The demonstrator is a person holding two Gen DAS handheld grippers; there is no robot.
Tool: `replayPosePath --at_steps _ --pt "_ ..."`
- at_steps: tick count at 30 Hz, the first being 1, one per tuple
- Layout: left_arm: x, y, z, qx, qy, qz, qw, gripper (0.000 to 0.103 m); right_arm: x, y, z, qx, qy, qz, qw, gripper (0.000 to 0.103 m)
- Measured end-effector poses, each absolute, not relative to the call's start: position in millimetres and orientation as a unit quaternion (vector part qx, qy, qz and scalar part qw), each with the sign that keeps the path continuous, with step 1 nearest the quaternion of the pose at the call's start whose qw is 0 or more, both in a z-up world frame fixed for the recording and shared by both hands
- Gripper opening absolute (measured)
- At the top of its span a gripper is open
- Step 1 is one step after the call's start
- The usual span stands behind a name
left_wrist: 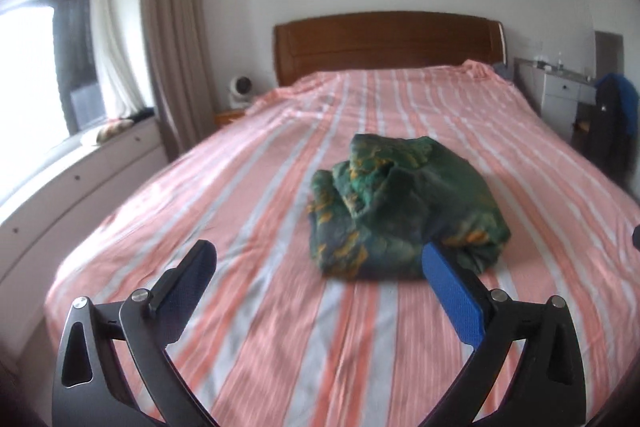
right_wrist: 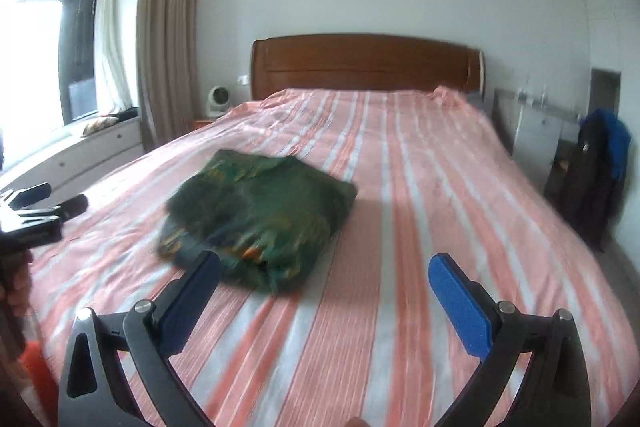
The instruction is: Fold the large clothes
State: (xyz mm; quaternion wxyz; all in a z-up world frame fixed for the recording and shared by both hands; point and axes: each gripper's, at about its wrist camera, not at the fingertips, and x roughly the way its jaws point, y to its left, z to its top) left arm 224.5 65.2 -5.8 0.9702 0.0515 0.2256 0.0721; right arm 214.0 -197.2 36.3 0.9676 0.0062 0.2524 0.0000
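Note:
A dark green garment with orange and yellow print [left_wrist: 400, 211] lies bunched in a heap on the pink-and-white striped bed [left_wrist: 240, 195]. It also shows in the right wrist view [right_wrist: 260, 215], left of centre. My left gripper [left_wrist: 316, 255] is open and empty, above the bed just short of the heap, its right pad close to the cloth's near edge. My right gripper [right_wrist: 324, 267] is open and empty, to the right of the heap, its left pad near the cloth's front edge. The left gripper [right_wrist: 52, 203] shows at the left edge of the right wrist view.
A wooden headboard [left_wrist: 388, 43] stands at the far end of the bed. A white drawer bench under the window [left_wrist: 80, 179] runs along the left. A small fan [left_wrist: 240, 91] sits on a nightstand. A white desk and a chair with dark clothes [left_wrist: 612, 119] stand at the right.

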Motion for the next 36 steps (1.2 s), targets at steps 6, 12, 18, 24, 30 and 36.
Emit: replayPosePath --at_steps 6,12,18,24,30,36 --pt "174 49 -17 0.029 0.285 0.021 0.958 0.103 161 -191 25 0.012 0.288 -0.035 0.957 0.103" --pt "140 28 -23 0.061 0.319 0.018 0.946 0.103 122 -178 22 0.039 0.319 -0.022 0.947 0.103" --pt "124 28 -20 0.064 0.325 0.015 0.943 0.103 111 -153 23 0.003 0.338 -0.043 0.940 0.103" --pt "121 32 -19 0.062 0.320 0.020 0.945 0.103 110 -133 19 -0.024 0.351 -0.038 0.935 0.103" --pt "123 36 -27 0.044 0.332 0.001 0.942 0.103 104 -125 13 -0.026 0.362 -0.040 0.931 0.103" --pt "119 23 -25 0.065 0.314 0.005 0.947 0.103 98 -124 15 -0.021 0.359 -0.035 0.932 0.103"
